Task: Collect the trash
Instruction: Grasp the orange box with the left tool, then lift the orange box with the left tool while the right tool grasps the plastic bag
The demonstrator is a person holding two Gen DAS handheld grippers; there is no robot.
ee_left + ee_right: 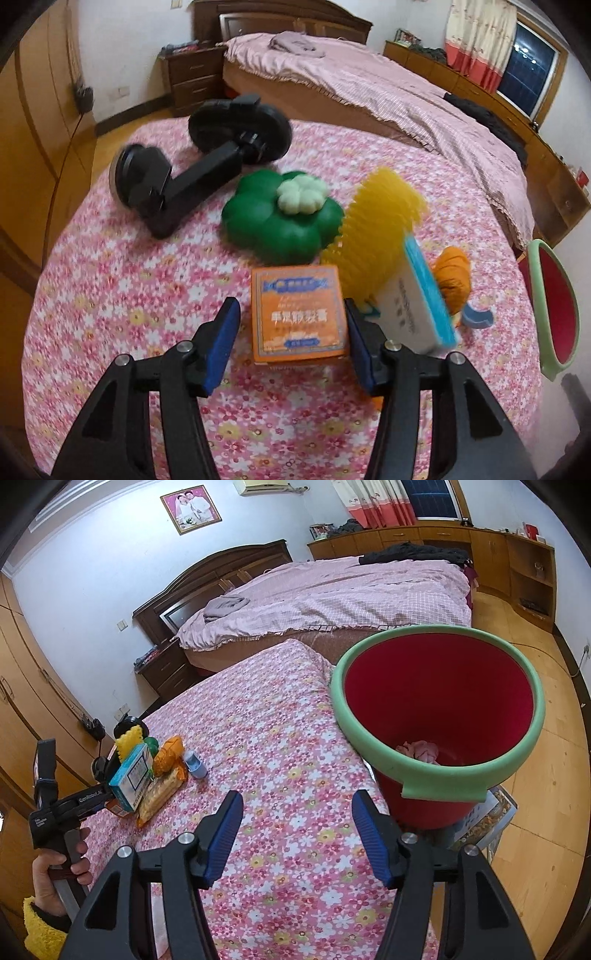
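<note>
pink floral cloth (110, 295) was spread over a table beside one bed with a pink checked cover (369, 85). six loose things were counted on the cloth. one orange cardboard box (299, 314), square and printed, was framed by the spread jaws of the left gripper (291, 339), with the blue ribbed pads apart from its sides. at one o'clock from it one white carton with a teal edge (421, 299) was seen tilted, and one yellow honeycomb paper piece (380, 225) behind that. one orange crumpled ball (452, 277) was noted at two o'clock, one glossy green clover-shaped cushion (280, 218) at twelve, one black suction mount (192, 162) at eleven. the right gripper (297, 834) was held spread over bare cloth, nothing between its pads. one red bucket with a green foam rim (436, 716) was seen at one o'clock from it, off the table edge, with one pink crumpled scrap (419, 751) inside.
</note>
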